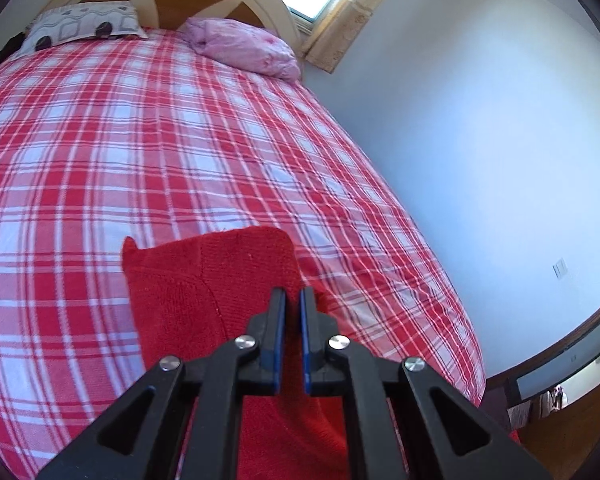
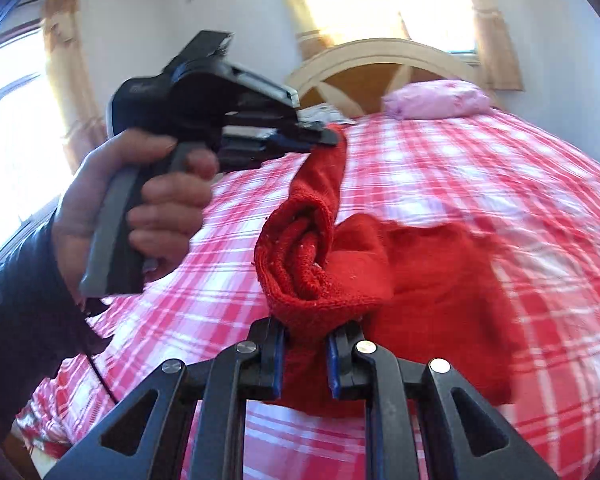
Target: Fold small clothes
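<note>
left gripper [image 2: 332, 136], upper centre: clamped on red knit garment [image 2: 440, 280] corner | right gripper [image 2: 306, 344], bottom centre: pinching its bunched edge | garment lifted over plaid bed [image 2: 500, 168]

Bed [image 1: 180, 140] under a red-and-white checked cover; patterned pillow [image 1: 84, 24] at eleven o'clock, pink pillow [image 1: 244, 46] at twelve, red knitted garment [image 1: 204, 280] at six.

The knitted garment [image 2: 440, 280] hangs above the bedspread [image 2: 480, 168], between the two grippers. The left gripper [image 2: 332, 136] holds its upper corner, at the left and farther back; the right gripper [image 2: 306, 334] holds a bunched fold nearer the camera. Two pillows [image 1: 244, 46] lie before the headboard [image 1: 204, 0].
</note>
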`<state>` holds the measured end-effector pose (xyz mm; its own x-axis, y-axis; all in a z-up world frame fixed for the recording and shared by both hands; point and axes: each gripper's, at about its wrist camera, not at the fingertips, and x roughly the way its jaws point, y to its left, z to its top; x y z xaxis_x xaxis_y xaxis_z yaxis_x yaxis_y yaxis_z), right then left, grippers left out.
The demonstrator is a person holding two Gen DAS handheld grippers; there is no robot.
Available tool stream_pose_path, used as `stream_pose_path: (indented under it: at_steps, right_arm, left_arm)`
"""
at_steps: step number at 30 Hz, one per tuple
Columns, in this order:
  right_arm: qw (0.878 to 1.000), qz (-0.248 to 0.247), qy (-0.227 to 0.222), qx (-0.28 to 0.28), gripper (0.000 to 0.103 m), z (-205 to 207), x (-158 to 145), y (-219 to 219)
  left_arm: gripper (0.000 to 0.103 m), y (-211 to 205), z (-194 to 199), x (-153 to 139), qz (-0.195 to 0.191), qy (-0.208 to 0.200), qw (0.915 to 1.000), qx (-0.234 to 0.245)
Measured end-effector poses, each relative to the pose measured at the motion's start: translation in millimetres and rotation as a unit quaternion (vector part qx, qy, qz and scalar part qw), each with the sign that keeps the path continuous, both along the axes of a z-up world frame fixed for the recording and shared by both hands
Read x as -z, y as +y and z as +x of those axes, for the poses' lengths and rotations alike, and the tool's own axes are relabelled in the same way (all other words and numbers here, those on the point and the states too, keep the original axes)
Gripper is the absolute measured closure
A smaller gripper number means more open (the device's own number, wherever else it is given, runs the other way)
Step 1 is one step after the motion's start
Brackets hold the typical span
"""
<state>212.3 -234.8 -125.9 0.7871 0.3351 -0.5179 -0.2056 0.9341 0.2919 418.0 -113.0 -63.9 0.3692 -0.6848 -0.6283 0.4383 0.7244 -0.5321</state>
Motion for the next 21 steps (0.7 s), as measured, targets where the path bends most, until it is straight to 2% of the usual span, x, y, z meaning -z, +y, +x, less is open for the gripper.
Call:
stream_pose_path:
  at_steps: [4, 8, 11, 16, 17, 19, 20, 21]
  right_arm:
    - [0.999, 0.013, 0.026, 0.022, 0.087, 1, 14, -33]
    - [0.999, 0.02, 0.046, 0.012, 0.087, -1, 27, -41]
    - [0.999, -0.028, 0.021, 0.003, 0.087, -7, 27, -21]
    - [0.993, -0.094, -0.035, -0.055, 0.087, -12, 12, 35]
    - [0.991, -0.105, -0.04, -0.071, 0.087, -11, 10, 51]
    - [0.987, -0.121, -0.043, -0.098, 0.087, -7, 11, 81]
    - [0.985, -0.128, -0.042, -0.108, 0.087, -5, 13, 92]
    - [0.981, -0.143, -0.038, -0.122, 0.087, -3, 16, 109]
  left_arm:
    - [0.096, -35, 4, 17, 0.02, 0.013, 0.9996, 0.016]
    - [0.096, -47, 7, 35, 0.062, 0.023, 0.9977, 0.015]
    - [0.096, -38, 5, 40, 0.081, 0.029, 0.9962, 0.015]
    - [0.095, -13, 0, 37, 0.112, 0.024, 0.9933, 0.015]
    - [0.088, -4, -2, 33, 0.12, 0.023, 0.9924, 0.016]
    - [0.055, 0, -4, 33, 0.143, 0.024, 0.9888, 0.035]
    - [0.028, 2, -9, 36, 0.169, 0.025, 0.9839, 0.053]
    - [0.023, 4, -13, 41, 0.189, 0.018, 0.98, 0.059]
